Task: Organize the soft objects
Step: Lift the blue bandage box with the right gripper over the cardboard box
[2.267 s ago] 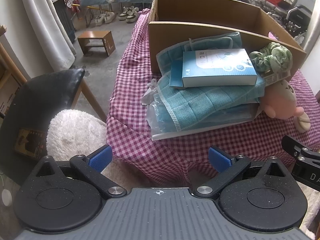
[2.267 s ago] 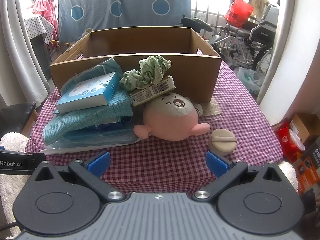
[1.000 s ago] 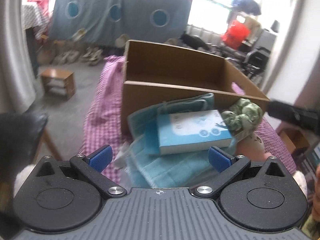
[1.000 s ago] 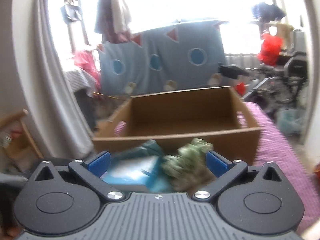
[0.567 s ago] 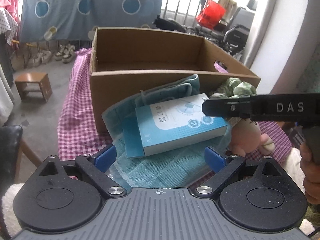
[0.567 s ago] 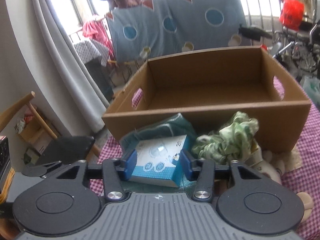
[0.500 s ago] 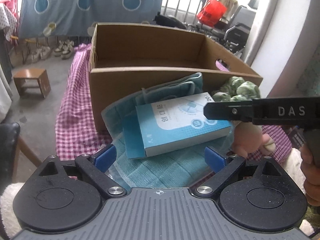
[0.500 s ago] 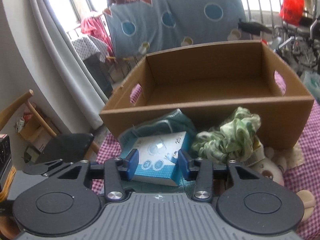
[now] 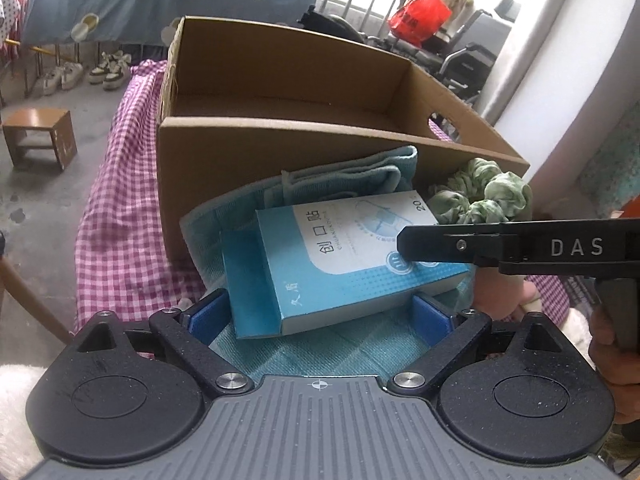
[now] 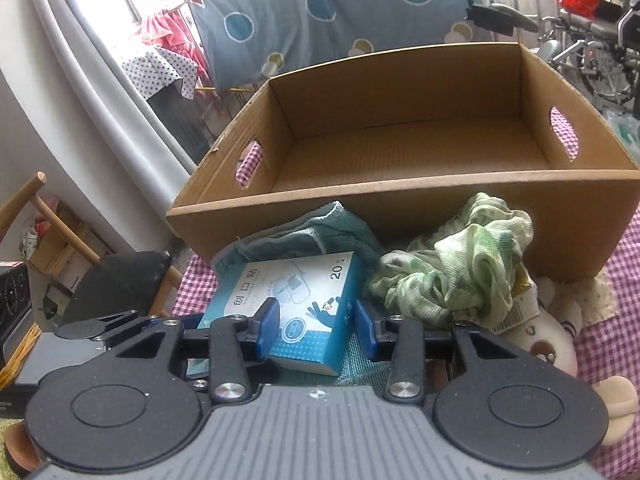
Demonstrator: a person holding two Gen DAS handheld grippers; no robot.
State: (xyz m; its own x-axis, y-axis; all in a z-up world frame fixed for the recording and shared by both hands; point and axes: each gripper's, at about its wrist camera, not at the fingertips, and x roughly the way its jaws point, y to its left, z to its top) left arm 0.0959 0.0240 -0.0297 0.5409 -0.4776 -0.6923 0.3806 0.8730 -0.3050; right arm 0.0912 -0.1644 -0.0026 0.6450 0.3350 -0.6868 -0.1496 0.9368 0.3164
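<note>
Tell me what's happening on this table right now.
A person is working both handheld grippers around a blue bandage box lying on a teal cloth, in front of an empty cardboard box. The right gripper straddles one end of it, jaws narrowed; contact isn't clear. The left gripper stands wide open at its near edge. A green scrunchie lies alongside.

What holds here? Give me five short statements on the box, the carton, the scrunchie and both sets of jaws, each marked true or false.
1. The cardboard box shows nothing inside. True.
2. The blue carton lies in the box. False: it lies on the teal cloth in front of it.
3. The right gripper has its jaws on either side of the carton. True.
4. The left gripper has its jaws shut. False: wide open.
5. The green scrunchie lies left of the carton. False: right.
</note>
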